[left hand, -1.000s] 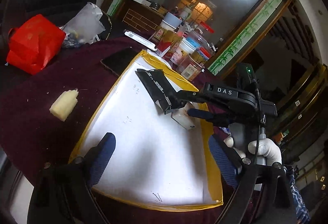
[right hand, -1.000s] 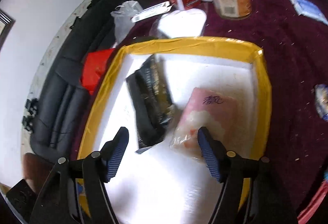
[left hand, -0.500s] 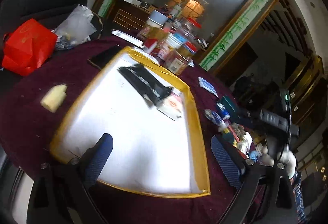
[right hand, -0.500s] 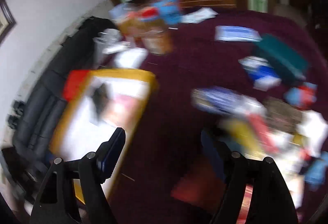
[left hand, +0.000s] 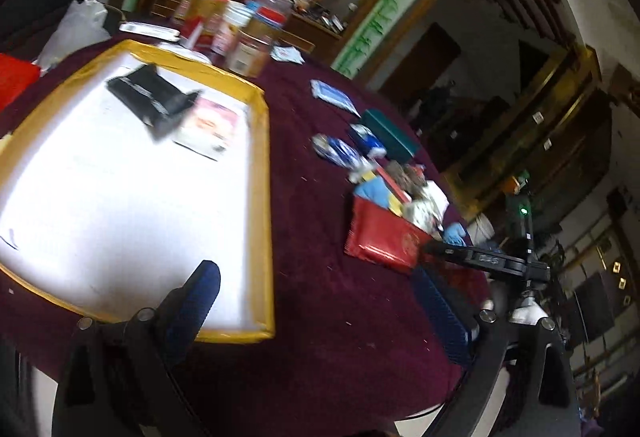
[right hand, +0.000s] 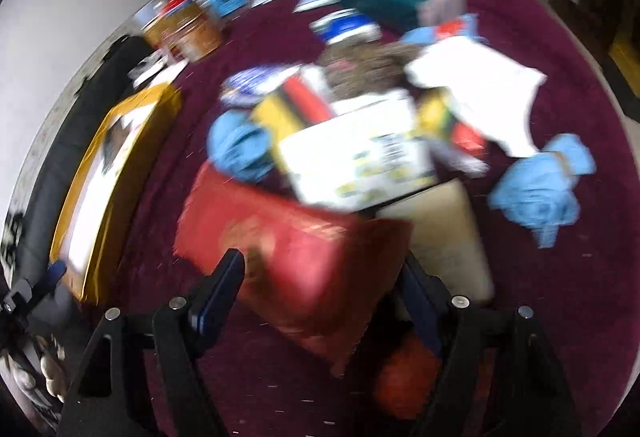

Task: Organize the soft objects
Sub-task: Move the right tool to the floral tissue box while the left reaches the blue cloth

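Note:
A white tray with a yellow rim [left hand: 262, 165] lies on the dark red tablecloth and holds a black packet [left hand: 150, 97] and a pink packet [left hand: 208, 125]. A heap of soft items lies to its right: a red pouch [left hand: 380, 241] [right hand: 288, 249], a white printed packet [right hand: 360, 157], blue cloths [right hand: 536, 189] and blue-white packets [left hand: 340, 151]. My left gripper [left hand: 320, 309] is open and empty over the cloth by the tray's near right corner. My right gripper [right hand: 320, 297] is open, its jaws either side of the red pouch's near edge; it also shows in the left wrist view [left hand: 480, 259].
Jars and bottles [left hand: 248, 33] stand behind the tray. A teal box [left hand: 390, 129] lies at the far side of the heap. A red bag [left hand: 12, 81] and a clear plastic bag [left hand: 76, 29] sit at far left. The right wrist view is blurred.
My right gripper left the tray, swung right and now sits over the heap at the red pouch. My left gripper turned right, so the tray slid to the left of its view.

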A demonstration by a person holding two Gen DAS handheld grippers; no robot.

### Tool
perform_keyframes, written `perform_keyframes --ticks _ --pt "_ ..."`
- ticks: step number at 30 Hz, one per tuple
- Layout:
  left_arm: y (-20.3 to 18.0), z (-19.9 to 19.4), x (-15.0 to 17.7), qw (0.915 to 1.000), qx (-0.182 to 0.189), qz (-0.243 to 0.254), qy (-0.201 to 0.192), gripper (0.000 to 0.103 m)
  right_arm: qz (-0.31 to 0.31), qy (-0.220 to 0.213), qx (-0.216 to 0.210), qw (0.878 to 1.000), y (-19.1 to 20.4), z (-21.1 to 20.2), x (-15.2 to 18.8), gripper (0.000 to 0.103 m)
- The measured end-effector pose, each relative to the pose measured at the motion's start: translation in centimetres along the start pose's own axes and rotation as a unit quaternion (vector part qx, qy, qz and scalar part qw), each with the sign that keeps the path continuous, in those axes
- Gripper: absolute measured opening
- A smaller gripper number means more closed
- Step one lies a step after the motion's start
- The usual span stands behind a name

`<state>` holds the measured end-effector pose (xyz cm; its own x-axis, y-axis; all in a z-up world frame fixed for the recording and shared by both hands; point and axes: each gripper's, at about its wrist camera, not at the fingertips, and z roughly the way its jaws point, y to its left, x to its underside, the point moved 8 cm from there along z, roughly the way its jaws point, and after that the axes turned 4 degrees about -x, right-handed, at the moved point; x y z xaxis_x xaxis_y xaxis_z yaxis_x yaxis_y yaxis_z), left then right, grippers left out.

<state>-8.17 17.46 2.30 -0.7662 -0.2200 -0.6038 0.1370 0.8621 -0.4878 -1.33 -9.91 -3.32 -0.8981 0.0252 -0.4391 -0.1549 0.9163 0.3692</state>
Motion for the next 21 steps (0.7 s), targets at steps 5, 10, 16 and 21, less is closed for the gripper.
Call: perform_keyframes --ticks 5,10,16,21 --pt "-2.3 0.0 0.9 0.9997 0.004 0.022 0.010 0.098 -0.061 0.044 -0.075 0.994 6.3 2.6 2.4 0.081" --pt "-3.3 0.0 1.1 0.9995 0.006 0.030 0.012 0.098 -0.113 0.080 -0.185 0.973 10.4 0.8 4.9 0.081" --pt "-4.4 1.2 1.6 0.9985 0.005 0.048 0.026 0.098 -0.067 -0.055 -0.037 0.996 2.4 -5.2 1.0 0.081" --pt "-6.6 3.9 2.2 0.9963 0.020 0.064 0.055 0.098 -0.038 -0.084 0.057 0.994 -2.5 -4.9 -0.9 0.081"
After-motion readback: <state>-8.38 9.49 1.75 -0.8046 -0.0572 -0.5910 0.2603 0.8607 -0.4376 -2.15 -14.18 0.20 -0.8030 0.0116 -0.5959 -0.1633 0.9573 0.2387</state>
